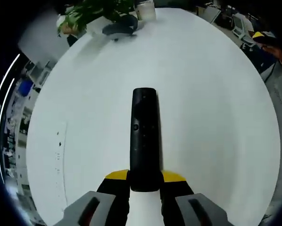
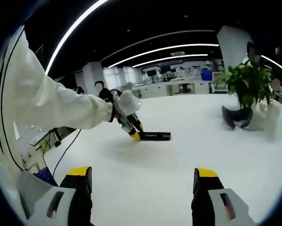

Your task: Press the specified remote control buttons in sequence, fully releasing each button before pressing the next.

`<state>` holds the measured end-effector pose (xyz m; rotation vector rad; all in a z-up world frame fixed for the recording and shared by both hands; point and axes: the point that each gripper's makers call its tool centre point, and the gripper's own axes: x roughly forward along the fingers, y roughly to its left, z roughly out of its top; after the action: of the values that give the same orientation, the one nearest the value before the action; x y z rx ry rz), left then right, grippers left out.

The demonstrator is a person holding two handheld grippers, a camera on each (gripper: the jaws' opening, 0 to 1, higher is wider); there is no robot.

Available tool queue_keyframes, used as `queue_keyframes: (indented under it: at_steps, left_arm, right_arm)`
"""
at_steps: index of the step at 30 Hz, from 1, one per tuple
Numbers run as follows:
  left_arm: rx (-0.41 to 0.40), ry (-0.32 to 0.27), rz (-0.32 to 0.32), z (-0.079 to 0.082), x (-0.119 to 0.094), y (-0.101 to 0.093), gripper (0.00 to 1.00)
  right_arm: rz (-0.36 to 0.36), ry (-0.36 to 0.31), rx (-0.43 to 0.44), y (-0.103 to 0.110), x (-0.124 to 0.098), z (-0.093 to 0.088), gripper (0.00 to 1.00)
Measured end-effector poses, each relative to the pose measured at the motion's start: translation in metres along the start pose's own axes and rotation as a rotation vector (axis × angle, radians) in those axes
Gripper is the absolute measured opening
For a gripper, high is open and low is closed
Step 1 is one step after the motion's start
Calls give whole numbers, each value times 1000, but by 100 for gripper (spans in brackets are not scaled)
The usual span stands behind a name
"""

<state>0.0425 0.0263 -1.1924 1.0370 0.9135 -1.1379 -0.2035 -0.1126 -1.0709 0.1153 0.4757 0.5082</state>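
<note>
Remote point(image 1: 144, 136) runs up frame centre, near end clamped in left gripper point(image 1: 145, 188); right gripper point(image 2: 143, 188) released, well apart, remote point(image 2: 154, 136) ahead.

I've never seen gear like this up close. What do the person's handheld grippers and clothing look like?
Each gripper has two black jaws with yellow tips on grey bodies bearing small red marks, as on the left gripper and the right gripper. In the right gripper view, the person wears a white long sleeve and a white glove, and a dark cable trails below.
</note>
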Motion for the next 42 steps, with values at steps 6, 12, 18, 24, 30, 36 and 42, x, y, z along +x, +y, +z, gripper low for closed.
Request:
queue_keyframes:
  at_steps: [6, 12, 18, 24, 30, 36, 42]
  left_arm:
    - [-12, 9, -28, 3, 1, 0, 22]
    - [55, -15, -20, 2, 0, 1, 25]
    - [-14, -29, 93, 0, -4, 13, 38]
    - [-160, -80, 228, -10, -10, 28, 56]
    - [-327, -156, 299, -22, -31, 27, 61]
    - [-450, -267, 333, -21, -61, 12, 68]
    - [-503, -352, 344, -19, -84, -20, 75]
  right_arm:
    - [-7, 23, 14, -2, 0, -5, 87]
    - [-1, 26, 5, 2, 2, -5, 88]
    - [0, 7, -18, 8, -2, 2, 89]
    - [-26, -13, -36, 6, -3, 9, 92]
    - [-31, -29, -44, 6, -4, 15, 95]
    - [-17, -27, -33, 10, -2, 17, 98]
    - [-18, -38, -31, 7, -3, 19, 99]
